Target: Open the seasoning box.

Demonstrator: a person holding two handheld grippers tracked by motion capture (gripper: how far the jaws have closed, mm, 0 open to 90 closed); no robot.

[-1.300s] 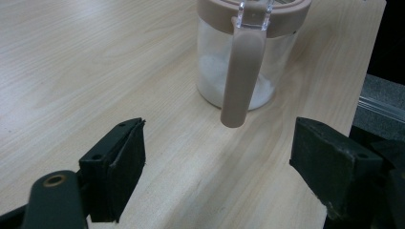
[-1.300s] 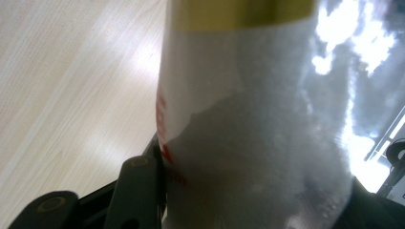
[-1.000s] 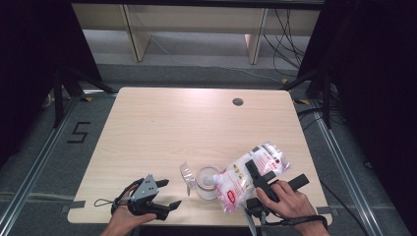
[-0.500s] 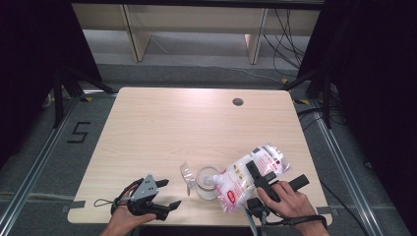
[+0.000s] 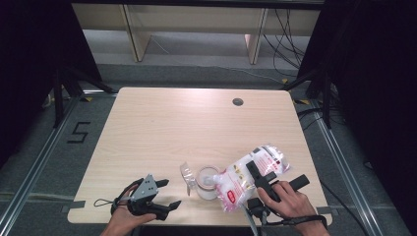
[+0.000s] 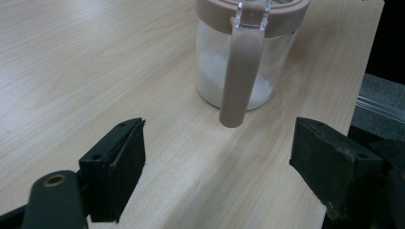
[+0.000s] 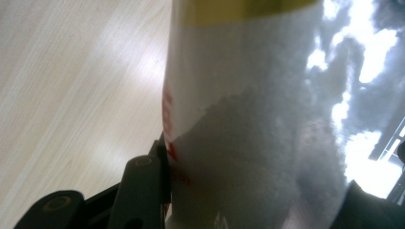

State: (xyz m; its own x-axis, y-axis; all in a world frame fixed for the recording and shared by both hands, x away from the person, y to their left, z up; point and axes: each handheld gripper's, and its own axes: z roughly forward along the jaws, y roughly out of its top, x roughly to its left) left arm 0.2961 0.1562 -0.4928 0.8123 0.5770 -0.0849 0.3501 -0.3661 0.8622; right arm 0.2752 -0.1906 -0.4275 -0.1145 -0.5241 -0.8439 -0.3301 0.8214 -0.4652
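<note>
High view: our right gripper (image 5: 255, 179) clamps the soft, floppy bag (image 5: 248, 174), tipped over the jar (image 5: 206, 183); we judge a mid-body grip steadiest. Left gripper (image 5: 164, 194) sits wide open, empty, beside the jar.

High view: table (image 5: 162, 132) evenly lit from above, soft short shadows, surroundings nearly black; low resolution, slightly soft. Left gripper view: bright, jar (image 6: 248, 57) fairly sharp, near jaws a bit soft, mild glare on the wood. Right gripper view: bag (image 7: 258, 119) too close, blurred, backlit with blown-out white patches at right; sheen on tabletop.
</note>
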